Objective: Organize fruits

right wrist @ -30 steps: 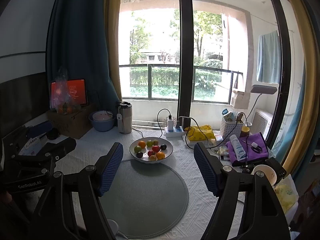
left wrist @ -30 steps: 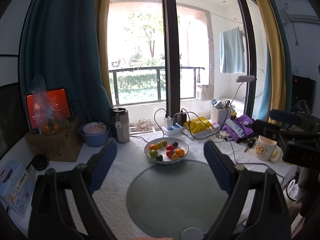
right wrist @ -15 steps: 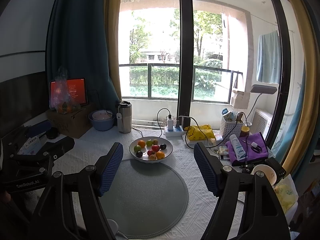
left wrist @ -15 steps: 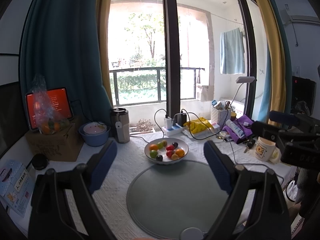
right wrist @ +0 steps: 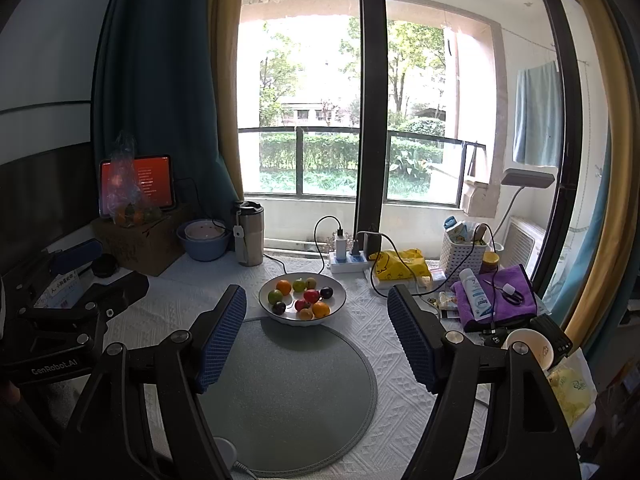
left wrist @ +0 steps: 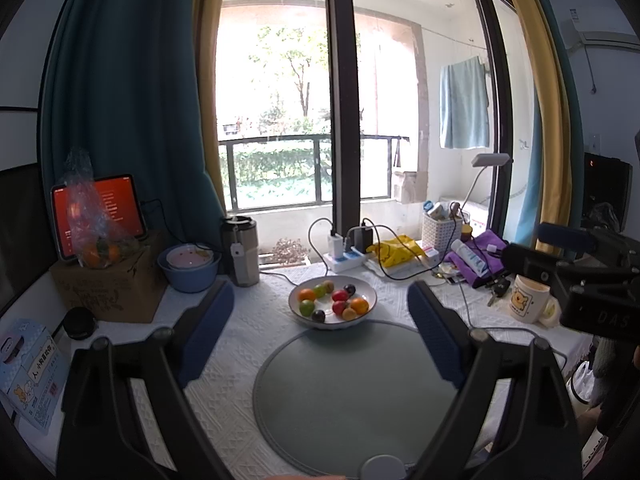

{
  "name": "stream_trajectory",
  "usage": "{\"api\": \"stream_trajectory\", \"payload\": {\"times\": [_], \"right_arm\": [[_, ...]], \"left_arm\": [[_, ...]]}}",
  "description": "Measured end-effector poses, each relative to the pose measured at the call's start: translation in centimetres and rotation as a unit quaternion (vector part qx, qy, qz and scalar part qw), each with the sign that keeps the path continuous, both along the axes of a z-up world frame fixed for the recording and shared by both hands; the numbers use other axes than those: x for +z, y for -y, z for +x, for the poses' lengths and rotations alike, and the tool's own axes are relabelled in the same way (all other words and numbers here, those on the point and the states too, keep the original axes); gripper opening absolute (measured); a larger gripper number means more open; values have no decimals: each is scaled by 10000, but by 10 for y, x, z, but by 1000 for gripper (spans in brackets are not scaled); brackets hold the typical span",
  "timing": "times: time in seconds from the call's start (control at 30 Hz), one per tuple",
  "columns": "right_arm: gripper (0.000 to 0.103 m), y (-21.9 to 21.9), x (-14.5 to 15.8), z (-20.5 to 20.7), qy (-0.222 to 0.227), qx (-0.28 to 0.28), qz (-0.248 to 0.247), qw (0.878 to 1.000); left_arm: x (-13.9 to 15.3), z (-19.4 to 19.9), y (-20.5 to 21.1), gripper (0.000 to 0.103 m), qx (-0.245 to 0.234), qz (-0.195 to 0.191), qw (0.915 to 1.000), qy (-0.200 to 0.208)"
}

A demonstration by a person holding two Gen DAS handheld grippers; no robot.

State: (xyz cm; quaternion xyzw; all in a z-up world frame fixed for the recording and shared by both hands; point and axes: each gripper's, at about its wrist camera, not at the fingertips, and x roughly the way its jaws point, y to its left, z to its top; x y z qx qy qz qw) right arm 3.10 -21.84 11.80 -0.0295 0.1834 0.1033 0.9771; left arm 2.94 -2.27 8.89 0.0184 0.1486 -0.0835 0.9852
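Note:
A white bowl (left wrist: pixel 362 316) holds several small fruits: orange, green, red and dark purple ones. It stands at the far edge of a round grey-green mat (left wrist: pixel 352 396). The bowl also shows in the right wrist view (right wrist: pixel 340 304), with the mat (right wrist: pixel 292 396) in front of it. My left gripper (left wrist: pixel 320 320) is open and empty, held above the mat short of the bowl. My right gripper (right wrist: pixel 316 328) is open and empty, also short of the bowl. Each gripper shows at the edge of the other's view.
A steel tumbler (left wrist: pixel 241 250), a blue bowl (left wrist: pixel 188 268) and a cardboard box (left wrist: pixel 108 288) with a tablet stand at the back left. A power strip (left wrist: pixel 344 258), a yellow bag (left wrist: pixel 394 250), a white basket (left wrist: pixel 442 232), a purple cloth and a mug (left wrist: pixel 528 298) crowd the right.

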Motion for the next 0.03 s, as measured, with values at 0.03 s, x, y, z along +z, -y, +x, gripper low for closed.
{"api": "stream_trajectory", "payload": {"times": [0.03], "right_arm": [[76,0,0,0,2,-1,1,10000]], "left_arm": [[0,0,1,90,2,3,10000,-3]]}}
